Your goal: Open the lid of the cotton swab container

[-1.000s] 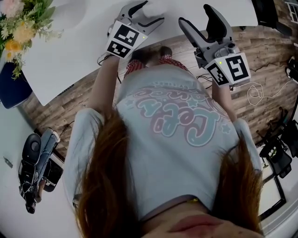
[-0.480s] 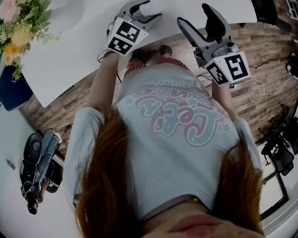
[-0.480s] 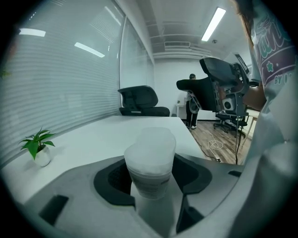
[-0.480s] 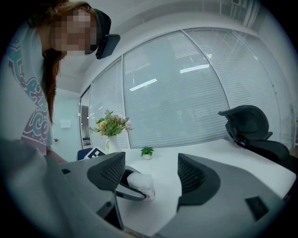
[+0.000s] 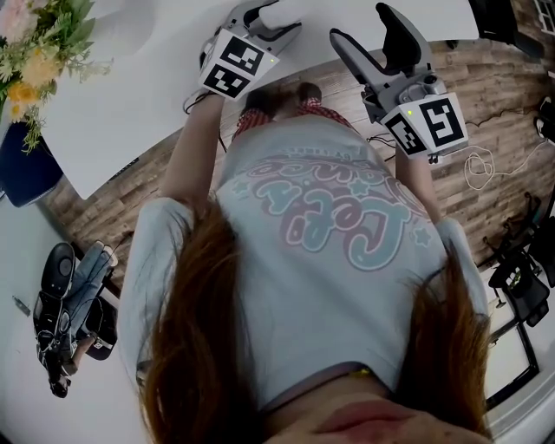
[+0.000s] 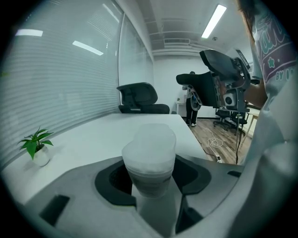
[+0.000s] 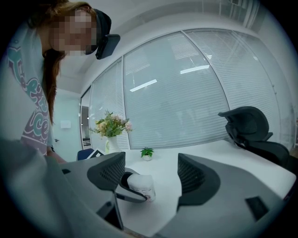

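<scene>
**Subject.** The small translucent frosted-plastic cotton swab container (image 6: 150, 160) stands upright on the white surface (image 6: 93, 139), near the edge closest to the person. Its frosted lid (image 6: 152, 139) sits squarely on top, with no gap showing at the seam.

**Left tool** (image 5: 270, 21). The left gripper view shows the container directly between the jaws, with a black pad meeting the container body on either side below the lid. The jaws have just been closing, and they now stand clamped on the container. The tool angles down onto the surface from the person's side.

**Right tool** (image 7: 151, 177). The jaws stand wide apart with nothing between them. The container and the curved jaw of the left tool show through the gap, but farther off across the surface. In the head view this tool hangs at the surface edge, just beside the left tool and touching neither the container nor the lid.

**Progress.**
- Done: the container body is secured, apparently so that it cannot slide or tip.
- Outstanding: the whole opening action. The lid remains seated and untouched.

**Assessment.** The task is in its early stage. The free right tool has yet to reach the lid, take hold of it and lift or prise it off against the left tool's grip. No view shows how the lid fastens.
</scene>
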`<state>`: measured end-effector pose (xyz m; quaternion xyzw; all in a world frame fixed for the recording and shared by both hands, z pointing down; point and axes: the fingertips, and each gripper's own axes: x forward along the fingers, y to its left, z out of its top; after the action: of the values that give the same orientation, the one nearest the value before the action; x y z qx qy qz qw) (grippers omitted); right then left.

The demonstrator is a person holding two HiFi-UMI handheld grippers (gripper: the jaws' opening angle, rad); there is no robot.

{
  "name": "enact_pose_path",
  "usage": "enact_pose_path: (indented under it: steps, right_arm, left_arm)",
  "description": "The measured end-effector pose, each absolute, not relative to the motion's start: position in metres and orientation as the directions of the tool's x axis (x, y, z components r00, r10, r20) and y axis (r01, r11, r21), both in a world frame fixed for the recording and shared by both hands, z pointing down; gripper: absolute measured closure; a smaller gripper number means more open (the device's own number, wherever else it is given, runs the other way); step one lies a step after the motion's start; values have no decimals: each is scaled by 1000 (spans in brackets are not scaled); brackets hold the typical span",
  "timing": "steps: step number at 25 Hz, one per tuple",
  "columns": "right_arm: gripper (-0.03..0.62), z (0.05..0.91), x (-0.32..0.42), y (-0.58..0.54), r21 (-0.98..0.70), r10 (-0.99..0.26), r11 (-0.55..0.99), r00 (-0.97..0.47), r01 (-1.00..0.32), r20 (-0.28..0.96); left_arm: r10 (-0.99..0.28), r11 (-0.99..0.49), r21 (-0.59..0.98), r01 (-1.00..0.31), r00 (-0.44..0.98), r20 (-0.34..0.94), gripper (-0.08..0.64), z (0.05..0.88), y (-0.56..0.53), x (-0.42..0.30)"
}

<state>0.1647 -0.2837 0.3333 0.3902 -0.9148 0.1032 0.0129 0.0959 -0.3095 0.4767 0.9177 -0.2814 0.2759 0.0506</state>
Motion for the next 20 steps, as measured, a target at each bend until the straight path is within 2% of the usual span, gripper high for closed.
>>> enact_pose_path:
  steps: [5, 20]
  right_arm:
    - [236, 332, 164, -284, -176, -714, 673, -693, -718, 100]
    - [236, 328, 161, -284, -169, -703, 686, -705, -707, 96]
  left_arm:
    - [-479, -847, -62, -529, 707, 520, 357, 475, -305, 98]
    - [-442, -874, -49, -483, 751, 491, 364, 459, -297, 100]
